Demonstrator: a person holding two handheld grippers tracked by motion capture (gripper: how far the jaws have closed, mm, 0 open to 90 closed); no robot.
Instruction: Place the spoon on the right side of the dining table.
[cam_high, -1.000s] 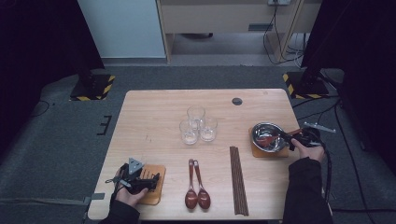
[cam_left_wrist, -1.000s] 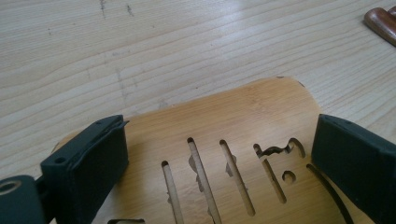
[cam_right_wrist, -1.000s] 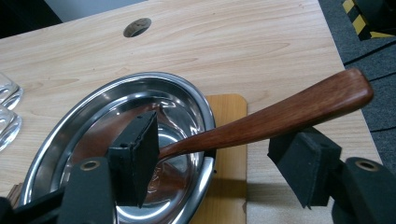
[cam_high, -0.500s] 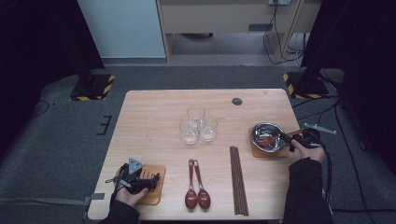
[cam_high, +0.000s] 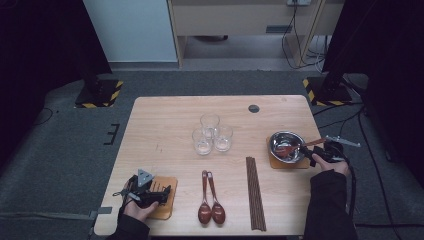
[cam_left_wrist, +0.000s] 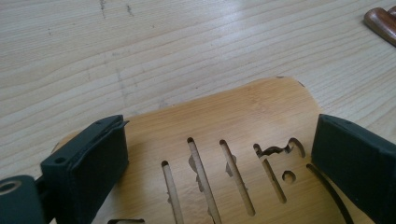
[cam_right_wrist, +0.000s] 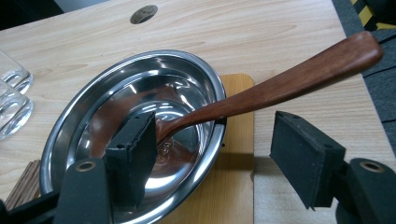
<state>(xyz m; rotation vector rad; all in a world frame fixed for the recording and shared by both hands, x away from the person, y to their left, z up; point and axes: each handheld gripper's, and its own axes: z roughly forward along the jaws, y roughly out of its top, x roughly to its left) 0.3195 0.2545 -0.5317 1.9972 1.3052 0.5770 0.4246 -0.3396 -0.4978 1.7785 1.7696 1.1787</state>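
A pale wooden table seen from above. At its right edge a shiny steel bowl sits on a small wooden mat. A dark wooden spoon lies in it, scoop down, handle slanting up over the rim. The spoon looks light, stiff and smooth; the raised handle seems the best place to grip. The right gripper, held low and level, has its jaws spread, handle between them untouched. The left gripper rests near the front left corner, jaws spread across a slotted wooden coaster
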